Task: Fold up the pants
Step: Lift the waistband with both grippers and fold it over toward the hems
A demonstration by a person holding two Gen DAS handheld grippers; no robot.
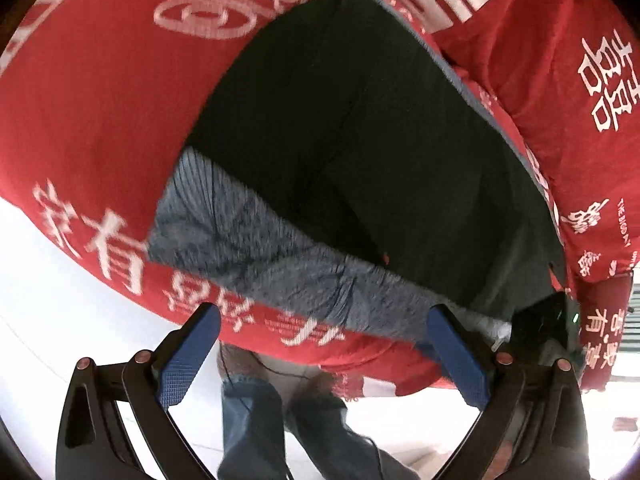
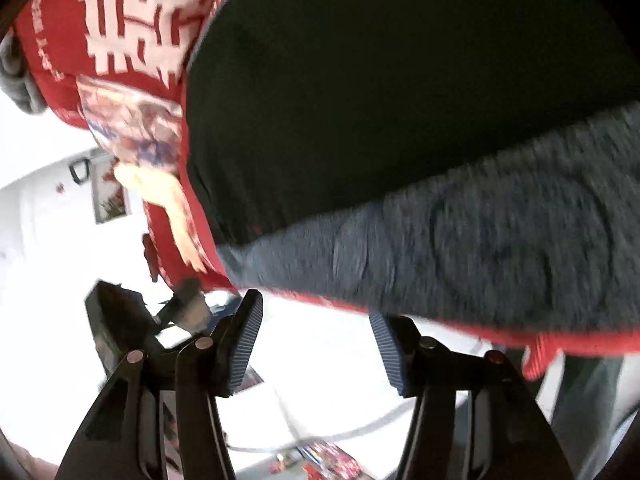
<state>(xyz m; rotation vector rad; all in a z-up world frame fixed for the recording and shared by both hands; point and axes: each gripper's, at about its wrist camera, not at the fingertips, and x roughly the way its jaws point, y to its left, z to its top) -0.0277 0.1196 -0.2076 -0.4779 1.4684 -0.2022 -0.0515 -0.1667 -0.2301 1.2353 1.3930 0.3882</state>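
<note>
The dark pants (image 1: 360, 140) lie flat on the red cloth (image 1: 100, 100), grey waistband (image 1: 260, 252) nearest both tools. The left tool (image 1: 324, 344) and right tool (image 2: 316, 328) are apart, holding nothing. No finished fold shows; most folding looks left to do.

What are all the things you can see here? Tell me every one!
pants: one, dark black-green, lying flat on the red cloth
grey band: one, ribbed grey knit along the pants' near edge
red cloth: one, red with white characters, spread under the pants
floor: white, below the cloth's edge
person's legs: blue jeans, standing below the cloth
left gripper: one, black with blue pads, open, by the grey band
right gripper: one, black with blue pads, open, just short of the band
</note>
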